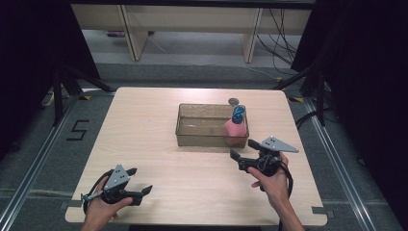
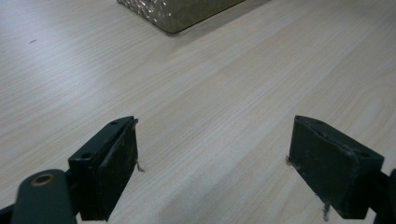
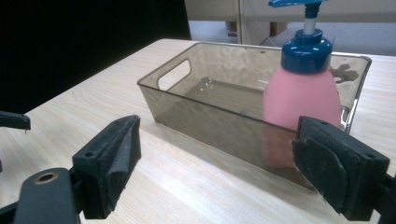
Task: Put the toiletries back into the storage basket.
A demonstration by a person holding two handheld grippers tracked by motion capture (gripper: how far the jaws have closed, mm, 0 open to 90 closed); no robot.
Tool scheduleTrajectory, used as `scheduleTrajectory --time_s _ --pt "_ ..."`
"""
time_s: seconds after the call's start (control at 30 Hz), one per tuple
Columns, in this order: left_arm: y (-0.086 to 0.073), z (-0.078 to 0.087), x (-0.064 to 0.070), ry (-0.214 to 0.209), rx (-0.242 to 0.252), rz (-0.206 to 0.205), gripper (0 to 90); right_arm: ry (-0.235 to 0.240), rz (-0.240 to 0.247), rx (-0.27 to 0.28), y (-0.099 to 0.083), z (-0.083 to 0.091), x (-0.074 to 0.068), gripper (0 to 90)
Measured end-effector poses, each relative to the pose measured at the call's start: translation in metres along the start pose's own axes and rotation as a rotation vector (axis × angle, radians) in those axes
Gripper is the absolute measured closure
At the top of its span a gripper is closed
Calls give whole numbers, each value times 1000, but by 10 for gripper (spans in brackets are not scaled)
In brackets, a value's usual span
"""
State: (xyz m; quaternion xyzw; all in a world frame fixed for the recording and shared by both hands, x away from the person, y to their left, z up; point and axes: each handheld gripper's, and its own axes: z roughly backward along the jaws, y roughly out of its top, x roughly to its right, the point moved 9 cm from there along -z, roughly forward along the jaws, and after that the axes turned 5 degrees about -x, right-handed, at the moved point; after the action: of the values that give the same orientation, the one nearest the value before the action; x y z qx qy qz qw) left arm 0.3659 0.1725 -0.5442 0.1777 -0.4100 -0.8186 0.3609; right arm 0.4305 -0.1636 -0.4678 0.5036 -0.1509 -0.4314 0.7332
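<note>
Pink pump bottle point(image 1: 234, 129) with a blue pump head point(image 1: 238, 114), standing upright in the right end of the translucent brown bin point(image 1: 192, 137), a little right of centre in the high view. Its long axis ran vertically, and the pump head rose above the bin's rim. My right gripper point(image 1: 243, 150) lay just below the bin's near wall in that view, near the bottle, with its jaws spread wide and holding nothing. In the right gripper view the bottle point(image 3: 302, 93) stood at the upper right of the frame, above and slightly inward of the right-hand jaw, with the bin's near wall point(image 3: 224, 130) between the jaws and the bottle's lower body. The bottle therefore lay ahead of this gripper and somewhat to its right, behind that wall. My left gripper point(image 1: 141, 182) rested at the lower left of the high view, well apart from the bin, its jaws likewise spread and empty. In the left gripper view a corner of the bin point(image 2: 177, 14) showed at the top edge, with bare wooden table point(image 2: 219, 93) before the jaws. I judged the right gripper the nearer one, and that a grasp would have to come from above the rim, across the bottle's upright axis.
</note>
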Motion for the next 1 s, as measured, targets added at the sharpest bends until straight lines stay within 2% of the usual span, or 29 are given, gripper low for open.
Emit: scheduleTrajectory --time_s 0.03,0.1,0.13,0.2,0.4,0.5,0.53,0.57,0.6,0.63,0.67,0.7,0.77,0.83,0.87,0.9,0.93,0.97,1.0 --pt "0 0 0 0 0 -1 153 -4 22 -9 -1 1 1 162" --pt "0 0 0 0 -1 1 153 -2 27 5 -2 0 0 162" --pt "-1 0 -2 5 -13 -13 153 -2 26 9 -2 0 0 162" --pt "0 -1 1 -1 1 5 153 0 20 5 -5 0 -2 162" --pt "-1 0 0 1 -4 2 154 25 18 -13 -13 1 -9 162" --pt "-1 -1 0 -3 -1 1 154 12 28 -21 -15 2 -7 162" --pt "-1 -1 0 -3 -1 1 154 15 6 -21 -17 2 -9 162" --pt "-1 -1 0 -2 -4 1 154 19 19 -14 -17 1 -9 162" --pt "-1 -1 0 -3 -2 1 154 21 3 -8 -18 1 -11 162" --pt "-1 -1 0 -3 -1 1 154 16 29 -12 -19 2 -9 162" --pt "-1 -1 0 -3 -1 1 154 25 -5 -32 -22 4 -12 162" --pt "-1 -1 0 -3 -1 1 154 16 32 -21 -22 3 -9 162" --pt "-1 -1 0 -4 -2 1 154 24 30 -16 -23 3 -10 162" --pt "-1 -1 0 -3 -1 1 154 32 2 -24 -26 4 -13 162" --pt "-1 -1 0 -4 -2 1 154 14 50 -9 -26 4 -9 162" --pt "-1 -1 0 -4 -2 1 153 14 50 -9 -26 4 -9 162" --pt "-1 -1 0 -4 -2 1 153 29 15 -15 -27 4 -13 162" --pt "-1 -1 0 -3 -2 1 154 24 36 -25 -28 5 -11 162" --pt "-1 -1 0 -3 -2 1 154 31 25 -30 -30 5 -13 162"
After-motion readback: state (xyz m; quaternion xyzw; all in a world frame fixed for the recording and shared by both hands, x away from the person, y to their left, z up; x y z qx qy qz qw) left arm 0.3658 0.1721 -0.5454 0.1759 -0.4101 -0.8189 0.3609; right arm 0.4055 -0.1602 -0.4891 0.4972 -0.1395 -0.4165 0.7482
